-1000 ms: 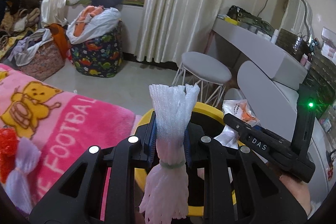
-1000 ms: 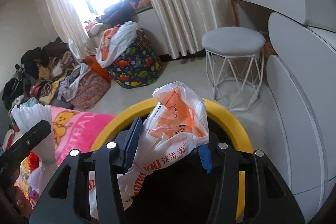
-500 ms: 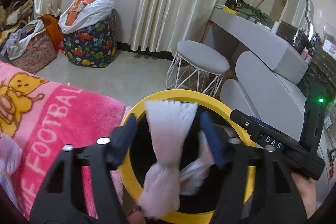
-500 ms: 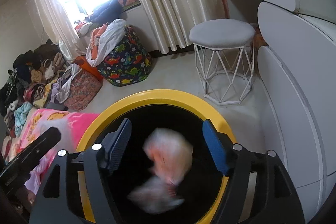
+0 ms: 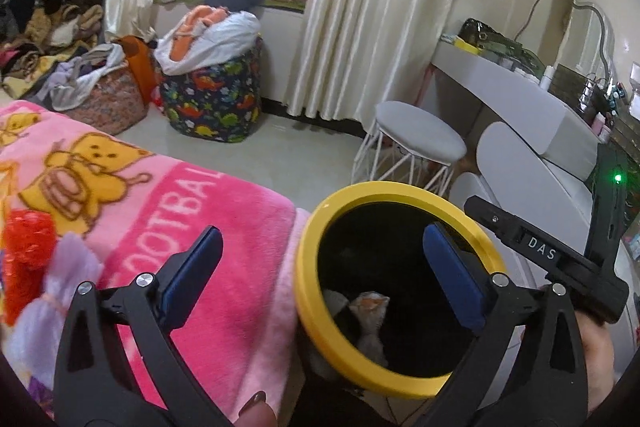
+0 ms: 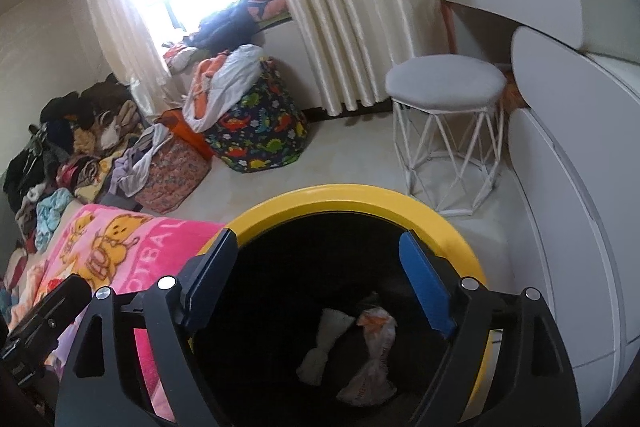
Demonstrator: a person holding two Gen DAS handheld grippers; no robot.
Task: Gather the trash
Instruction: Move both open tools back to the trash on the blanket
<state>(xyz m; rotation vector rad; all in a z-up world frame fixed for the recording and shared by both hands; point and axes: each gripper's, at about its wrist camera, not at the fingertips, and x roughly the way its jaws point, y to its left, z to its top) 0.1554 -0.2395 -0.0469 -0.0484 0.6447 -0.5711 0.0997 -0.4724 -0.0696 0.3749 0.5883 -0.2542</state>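
A: Both sets of tongs first. The left tongs (image 5: pixel 320 267) are spread wide with nothing between the blue pads, and the right tongs (image 6: pixel 316 283) are spread too, also empty. Both have just been opening.

B: And the trash?

A: At the bottom of the yellow-rimmed bin (image 6: pixel 460 239), lower centre of the right wrist view: the white foam net (image 6: pixel 324 343) lies just beside the orange-printed plastic bag (image 6: pixel 370 359).

B: So how should this release be finished well?

A: I'd keep the pads apart and lift clear of the rim without knocking it. More trash seems left on the pink blanket (image 5: pixel 192 219): a red mesh piece (image 5: pixel 24 259) and a pale foam piece (image 5: pixel 52 303) at the left edge of the left wrist view.

B: What differs from 1 second ago?

A: Then each pair pinched 1 item above the bin, foam net on the left, bag on the right. Now both items are inside.
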